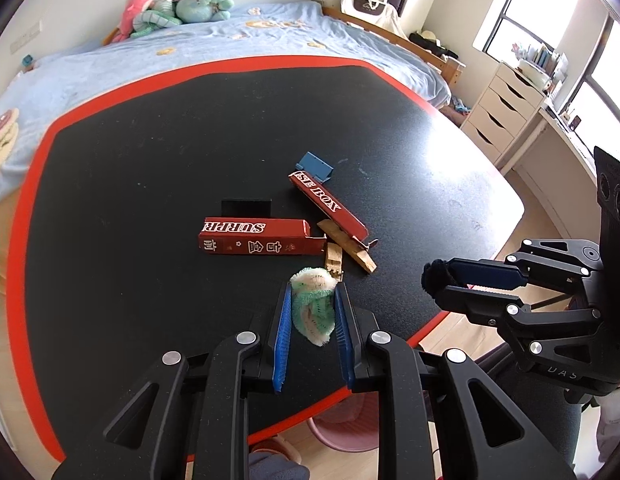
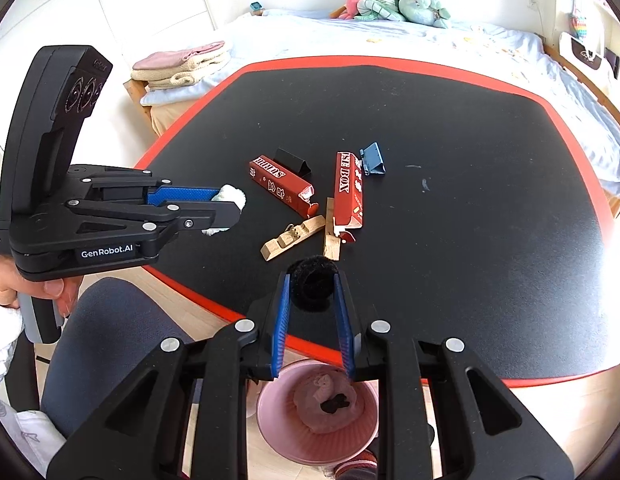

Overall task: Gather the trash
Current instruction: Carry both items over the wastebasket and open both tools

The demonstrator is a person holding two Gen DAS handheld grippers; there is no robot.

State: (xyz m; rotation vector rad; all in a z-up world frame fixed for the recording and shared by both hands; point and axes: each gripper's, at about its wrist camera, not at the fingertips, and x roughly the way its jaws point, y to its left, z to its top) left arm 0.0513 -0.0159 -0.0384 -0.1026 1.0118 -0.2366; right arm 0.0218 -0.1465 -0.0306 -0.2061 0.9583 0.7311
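My left gripper (image 1: 312, 290) is shut on a fluffy white-and-green wad (image 1: 313, 304) above the near part of the black table (image 1: 150, 160); it also shows in the right wrist view (image 2: 230, 200). My right gripper (image 2: 312, 280) is shut on a black fuzzy ball (image 2: 313, 282) above the table's near edge; it also shows in the left wrist view (image 1: 434, 278). On the table lie two red boxes (image 1: 258, 236) (image 1: 328, 204), two wooden clothespin halves (image 1: 348, 246), a blue clip (image 1: 316, 166) and a black clip (image 1: 246, 206). A pink bin (image 2: 318, 412) stands on the floor below.
The table has a red rim (image 2: 430, 62). A bed (image 1: 190, 52) with plush toys (image 1: 178, 4) lies behind it. A white drawer unit (image 1: 498, 112) stands at the right. A grey chair seat (image 2: 110, 340) is at the near side. Folded towels (image 2: 182, 66) lie on the bed.
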